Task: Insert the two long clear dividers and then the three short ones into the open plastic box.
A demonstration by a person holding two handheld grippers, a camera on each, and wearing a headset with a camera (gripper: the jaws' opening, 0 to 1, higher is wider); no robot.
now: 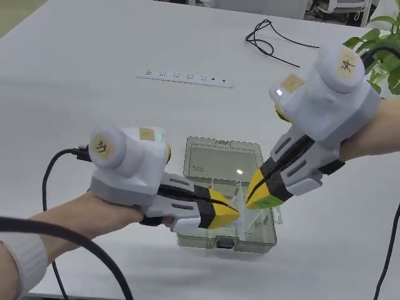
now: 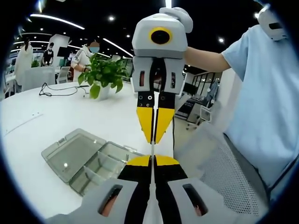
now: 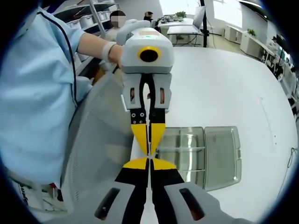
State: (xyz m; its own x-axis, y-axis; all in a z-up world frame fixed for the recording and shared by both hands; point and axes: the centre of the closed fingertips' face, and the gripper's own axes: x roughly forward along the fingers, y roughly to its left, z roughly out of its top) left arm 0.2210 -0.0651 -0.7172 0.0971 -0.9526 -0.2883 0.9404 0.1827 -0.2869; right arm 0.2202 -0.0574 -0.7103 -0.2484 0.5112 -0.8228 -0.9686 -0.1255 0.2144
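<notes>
Lower centre, left gripper (image 1: 232, 212) and right gripper (image 1: 251, 199), jaws closed, are pinching one clear divider (image 1: 249, 214) over the open plastic box (image 1: 206, 241), with slot alignment likely next.

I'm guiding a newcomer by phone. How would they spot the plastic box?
Start at the white table and come to its near edge, under where the left claw and right claw pinch a clear divider. The plastic box lies there, lid open flat. Unlike the white power strip beyond, it is see-through, greenish.
</notes>
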